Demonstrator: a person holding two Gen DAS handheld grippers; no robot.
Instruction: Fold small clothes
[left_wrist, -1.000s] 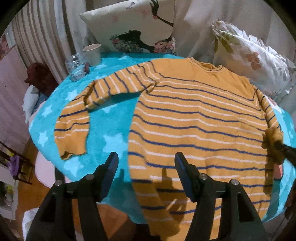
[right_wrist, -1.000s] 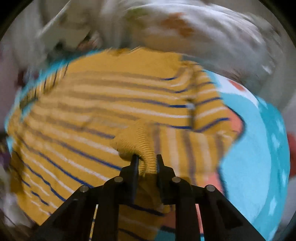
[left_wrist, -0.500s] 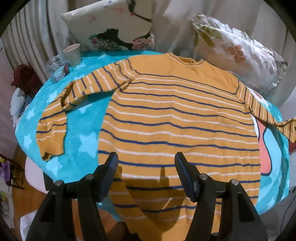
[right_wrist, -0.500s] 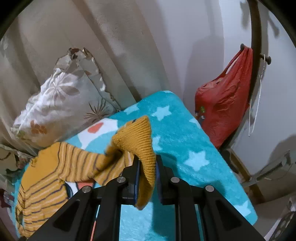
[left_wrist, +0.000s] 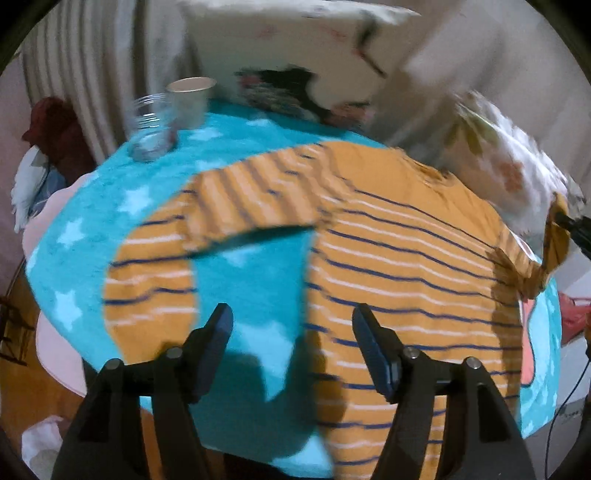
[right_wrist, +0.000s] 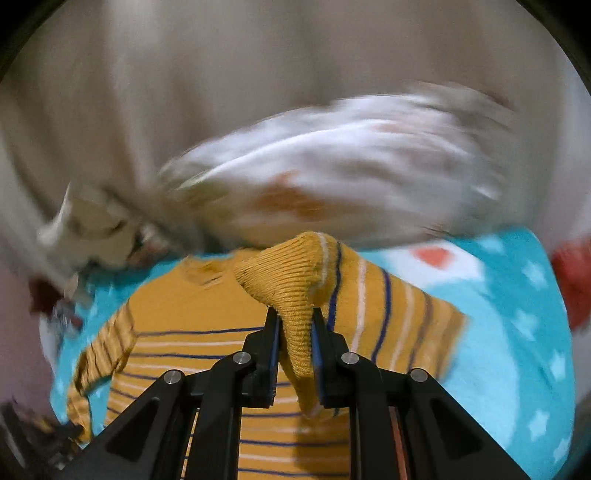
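Folding the right sleeve inward looks like the step in hand. Right gripper clamped on the ribbed cuff, knit bunched between the pads and rising just ahead of the fingertips, lifted off the cloth. Beyond the cuff, sleeve trailing right of the fingers down to the teal star blanket. Sweater body flat below and left of the fingers, collar farther ahead. Blurred floral pillow past that.

Left gripper spread wide, holding nothing, hovering over the near edge. Bare blanket directly between the fingers; sweater hem under the right finger; other sleeve's cuff end left of the left finger, bent back toward the near edge. Far ahead-left: glass jar and paper cup, well apart from the sweater. Motion blur in both views, so fine detail unclear.

Next move, as judged: carry cuff across the chest, lay sleeve flat along the stripes, release. Then left side needs the same — close on the left cuff, straighten the bend first. Risk: dragging the body out of square while pulling.
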